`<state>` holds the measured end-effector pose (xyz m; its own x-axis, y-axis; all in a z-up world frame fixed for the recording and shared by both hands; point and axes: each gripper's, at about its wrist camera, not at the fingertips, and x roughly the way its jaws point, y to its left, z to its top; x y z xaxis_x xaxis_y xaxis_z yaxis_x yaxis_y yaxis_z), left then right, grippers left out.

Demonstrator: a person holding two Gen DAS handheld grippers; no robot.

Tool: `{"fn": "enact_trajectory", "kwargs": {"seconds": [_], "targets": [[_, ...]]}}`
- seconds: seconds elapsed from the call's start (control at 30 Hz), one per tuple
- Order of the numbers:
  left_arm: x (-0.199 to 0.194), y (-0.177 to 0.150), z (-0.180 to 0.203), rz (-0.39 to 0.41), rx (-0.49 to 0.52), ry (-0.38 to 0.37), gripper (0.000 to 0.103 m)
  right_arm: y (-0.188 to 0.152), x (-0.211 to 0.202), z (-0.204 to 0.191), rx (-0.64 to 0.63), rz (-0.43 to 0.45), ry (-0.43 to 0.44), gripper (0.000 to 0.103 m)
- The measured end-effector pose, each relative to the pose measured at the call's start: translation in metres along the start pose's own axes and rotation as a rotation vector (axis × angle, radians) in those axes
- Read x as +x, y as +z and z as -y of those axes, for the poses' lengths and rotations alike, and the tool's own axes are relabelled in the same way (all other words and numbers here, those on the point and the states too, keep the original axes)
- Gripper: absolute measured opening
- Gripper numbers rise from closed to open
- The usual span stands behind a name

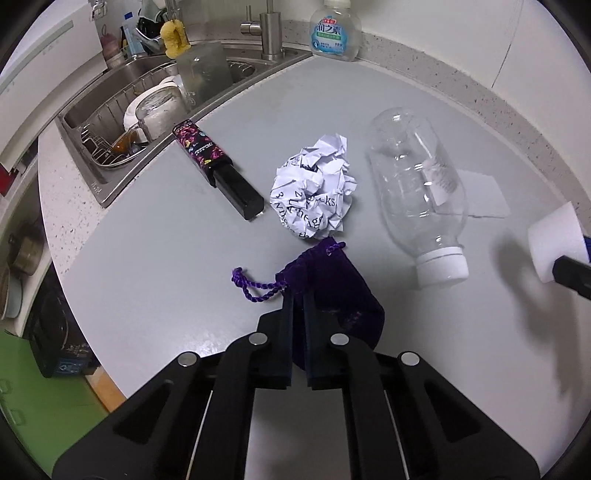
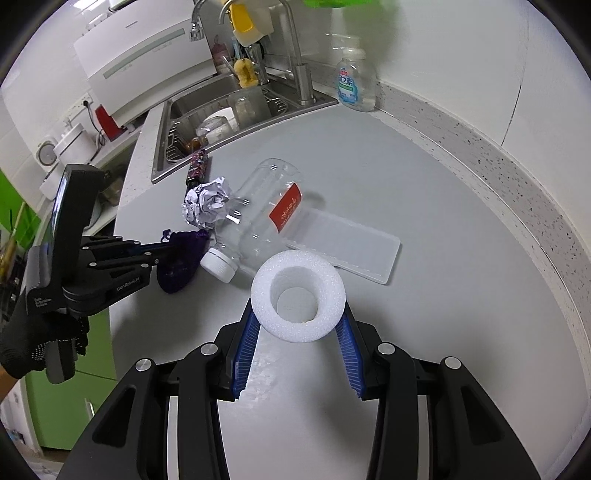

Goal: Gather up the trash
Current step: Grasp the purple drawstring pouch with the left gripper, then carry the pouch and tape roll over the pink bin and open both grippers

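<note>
My left gripper (image 1: 298, 297) is shut on the near edge of a purple velvet drawstring pouch (image 1: 332, 288) that lies on the grey counter; the right wrist view shows the same grip (image 2: 164, 254) on the pouch (image 2: 181, 262). My right gripper (image 2: 298, 306) is shut on a white foam ring (image 2: 298, 269), held just above the counter, its blue pads (image 2: 245, 347) pressing both sides. A crumpled printed paper ball (image 1: 314, 188) lies just beyond the pouch. A clear plastic bottle (image 1: 417, 184) with a white cap lies on its side to the right.
A black box with a floral sleeve (image 1: 218, 170) lies near the sink (image 1: 92, 177), which holds dishes. A flat clear plastic lid (image 2: 354, 251) rests behind the bottle. A soap bottle (image 1: 334, 33) stands at the back wall. The counter edge drops off at left.
</note>
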<state>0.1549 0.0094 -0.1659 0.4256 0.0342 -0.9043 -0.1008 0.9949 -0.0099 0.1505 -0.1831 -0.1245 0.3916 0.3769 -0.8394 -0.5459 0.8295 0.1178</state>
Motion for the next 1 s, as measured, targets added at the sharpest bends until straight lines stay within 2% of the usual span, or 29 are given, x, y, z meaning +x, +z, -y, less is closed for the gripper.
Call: {"fn": "enact_trajectory", "kwargs": {"seconds": [0.3,0.53,0.8,1.0], "targets": [[-0.033,-0.004,-0.005,0.04,-0.039,-0.062,0.003,0.004,-0.013,-0.009,-0.024,0.03,0.011,0.041],[-0.069,-0.018,-0.014,0.071,-0.043,-0.047,0.003,0.012,-0.025,-0.03,-0.066,0.06,0.026,0.041],[-0.112,-0.055,-0.054,0.094,-0.097,0.008,0.003,0.026,-0.027,-0.095,-0.175,0.083,0.103,0.041],[-0.129,-0.104,-0.106,0.079,-0.195,0.059,0.003,0.029,-0.014,-0.161,-0.268,0.067,0.18,0.041]]}}
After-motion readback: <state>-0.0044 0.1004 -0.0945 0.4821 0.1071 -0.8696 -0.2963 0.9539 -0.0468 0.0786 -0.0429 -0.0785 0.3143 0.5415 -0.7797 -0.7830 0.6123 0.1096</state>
